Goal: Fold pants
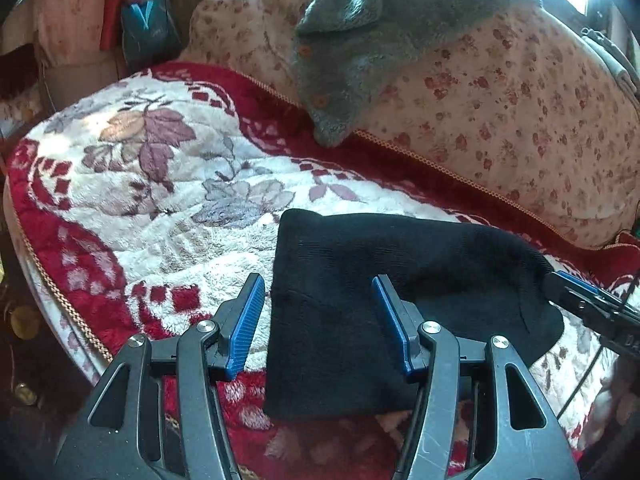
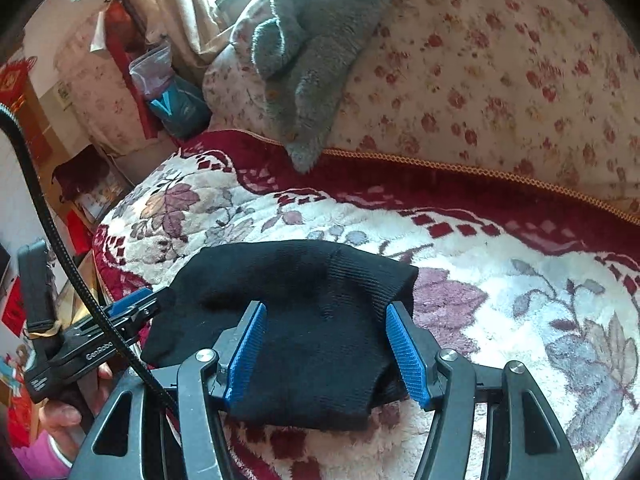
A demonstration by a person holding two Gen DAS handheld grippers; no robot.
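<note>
Closest to me are two grippers, both with jaws spread and nothing pinched. The left gripper hovers over the near-left edge of the black pants, its blue pads clear of the cloth. The right gripper hangs over the other end of the same bundle, the cloth lying below and between its pads but not squeezed. In the right wrist view, a hand in a pink sleeve grips the left tool's handle at about 8 o'clock.

There is one pair of pants, folded into a compact dark bundle and lying flat on the plush blanket, near its front edge. The blanket is cream with mauve leaves and a deep red border, trimmed in gold cord, and it covers the whole seat.

Beyond it, from 12 to 3 o'clock, rises one big floral cushion, cream with small red flowers. One grey fleece garment with brown buttons is draped across its top, its tip touching the red border. At 10 o'clock, a teal bag stands wedged against curtains, with window light above.
</note>
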